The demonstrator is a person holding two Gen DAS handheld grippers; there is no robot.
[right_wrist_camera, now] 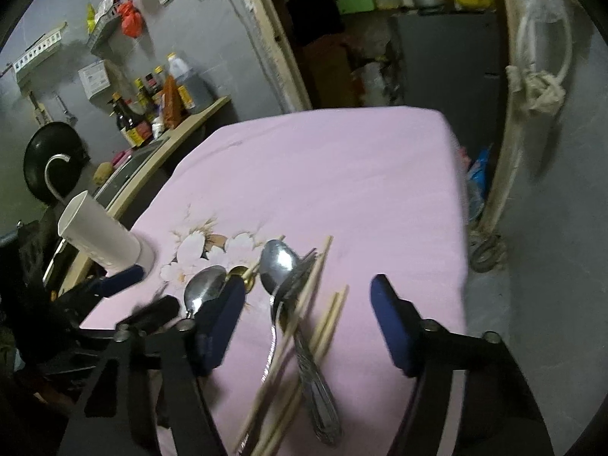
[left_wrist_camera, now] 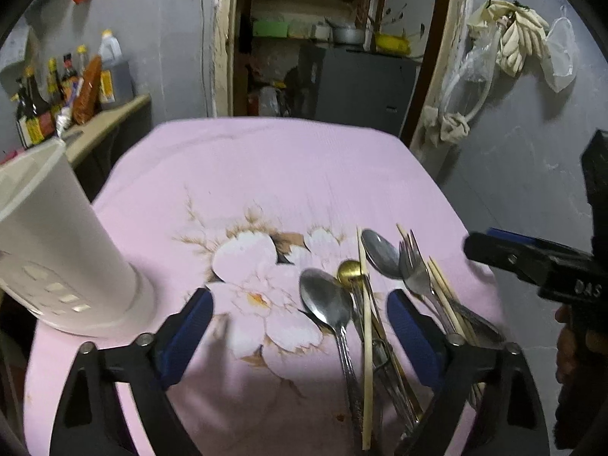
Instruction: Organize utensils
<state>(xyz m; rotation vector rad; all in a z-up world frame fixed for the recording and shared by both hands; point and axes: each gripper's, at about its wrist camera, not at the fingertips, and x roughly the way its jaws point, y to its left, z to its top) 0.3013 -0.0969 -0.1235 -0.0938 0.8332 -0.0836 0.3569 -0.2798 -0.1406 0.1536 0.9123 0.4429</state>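
A pile of utensils lies on the pink flowered tablecloth (left_wrist_camera: pixel 266 174): two steel spoons (left_wrist_camera: pixel 326 300) (left_wrist_camera: pixel 380 252), a small gold spoon (left_wrist_camera: pixel 349 269), a fork (left_wrist_camera: pixel 414 266) and wooden chopsticks (left_wrist_camera: pixel 366 342). My left gripper (left_wrist_camera: pixel 300 334) is open, its fingers either side of the nearer spoon and chopsticks. My right gripper (right_wrist_camera: pixel 307 326) is open above the large spoon (right_wrist_camera: pixel 279 266), fork (right_wrist_camera: pixel 304 326) and chopsticks (right_wrist_camera: pixel 326 323). A white utensil holder (left_wrist_camera: pixel 57 250) stands upright at the left, also in the right wrist view (right_wrist_camera: pixel 102 235).
A counter with sauce bottles (left_wrist_camera: pixel 57 87) runs along the left wall. A doorway with shelves (left_wrist_camera: pixel 323 38) is behind the table. A grey wall (left_wrist_camera: pixel 532 190) is close on the right. A black wok (right_wrist_camera: pixel 51 159) hangs at left.
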